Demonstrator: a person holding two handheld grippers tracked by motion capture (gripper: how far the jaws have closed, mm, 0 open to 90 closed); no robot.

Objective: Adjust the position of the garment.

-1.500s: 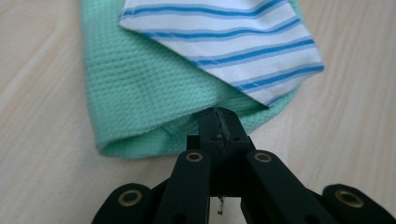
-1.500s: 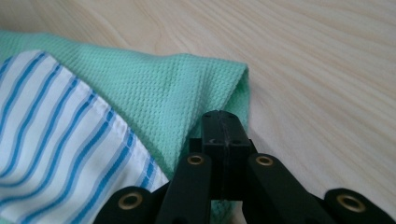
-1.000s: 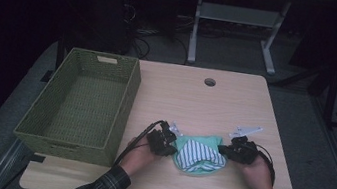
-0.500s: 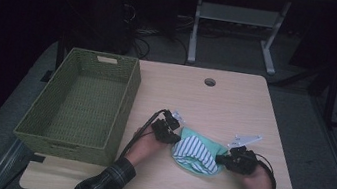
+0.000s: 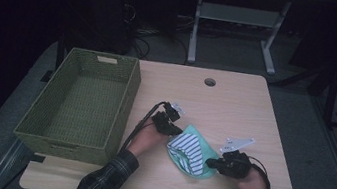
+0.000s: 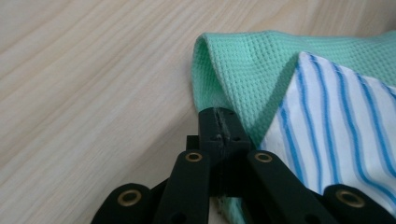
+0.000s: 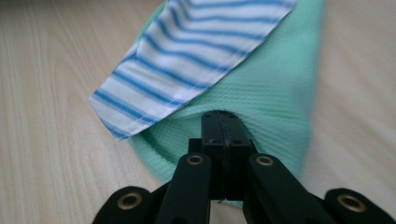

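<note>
The right gripper (image 5: 213,163), nearest the person, has its jaws pressed together on the near edge of the green cloth (image 5: 205,170). A second ago this gripper was level with the other one; now it has come closer to the person and pulled the cloth with it. The cloth lies on the table (image 5: 236,99), slanting between the two hands, with its blue-striped white side (image 5: 190,148) folded over on top. A bit farther off, the left gripper (image 5: 175,128) pinches the far corner of the cloth, jaws tight together too. So the cloth looks like it is being turned and smoothed for a fold. Farther left stands the green basket (image 5: 124,103), with nothing in it, probably where the cloth goes.
</note>
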